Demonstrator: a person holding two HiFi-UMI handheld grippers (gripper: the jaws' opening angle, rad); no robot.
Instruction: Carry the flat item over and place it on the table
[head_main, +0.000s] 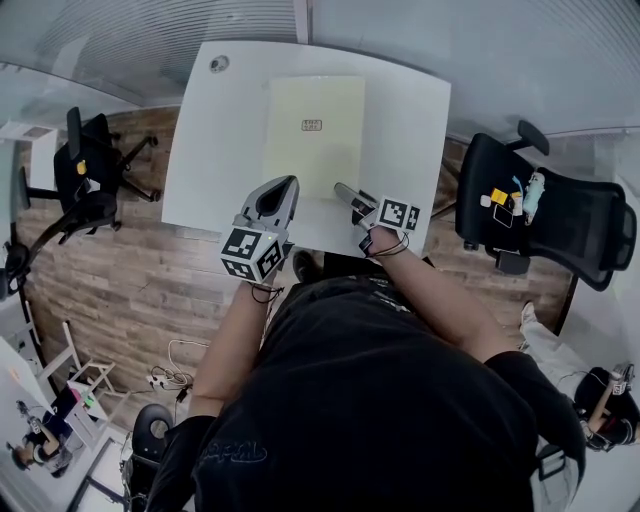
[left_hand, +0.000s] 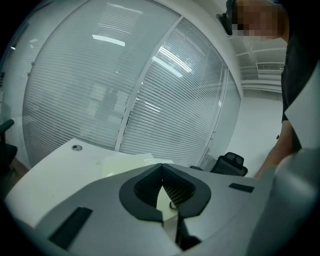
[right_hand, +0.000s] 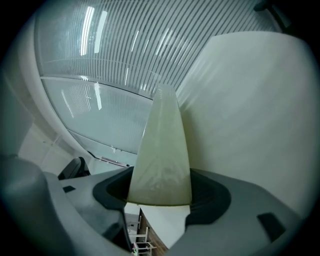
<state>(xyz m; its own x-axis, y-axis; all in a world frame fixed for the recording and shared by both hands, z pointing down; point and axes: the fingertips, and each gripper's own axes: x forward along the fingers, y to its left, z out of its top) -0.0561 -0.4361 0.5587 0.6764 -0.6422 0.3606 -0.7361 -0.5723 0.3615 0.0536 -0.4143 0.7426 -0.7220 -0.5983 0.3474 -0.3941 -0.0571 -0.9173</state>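
1. Head view: my left tongs (head_main: 283, 188) and right tongs (head_main: 343, 190) reach side by side over the near edge of a white table (head_main: 210, 150). A pale yellow flat sheet (head_main: 315, 150) lies on the tabletop just ahead of both, with a small printed label (head_main: 312, 125) near its middle. The right tongs meet its near edge, and the left tongs sit at its near left corner. A black office chair (head_main: 545, 215) stands well out to the right of the right tongs. A second chair (head_main: 90, 180) stands well out to the left of the left tongs, on the wood floor (head_main: 140, 270).

2. Left gripper view: the left tongs (left_hand: 162, 169) are pressed together at the tips, with nothing between them. The flat sheet (left_hand: 127, 161) lies on the table (left_hand: 50, 172) just beyond them. Slatted blinds (left_hand: 150, 100) behind glass fill the background, and the black office chair (left_hand: 229, 162) shows beyond the tongs to their right.

3. Right gripper view: the right tongs (right_hand: 160, 197) pinch the flat sheet (right_hand: 162, 145) by its edge. The sheet runs away from the jaws as a narrowing pale strip, and the white table (right_hand: 250, 115) spreads alongside it.
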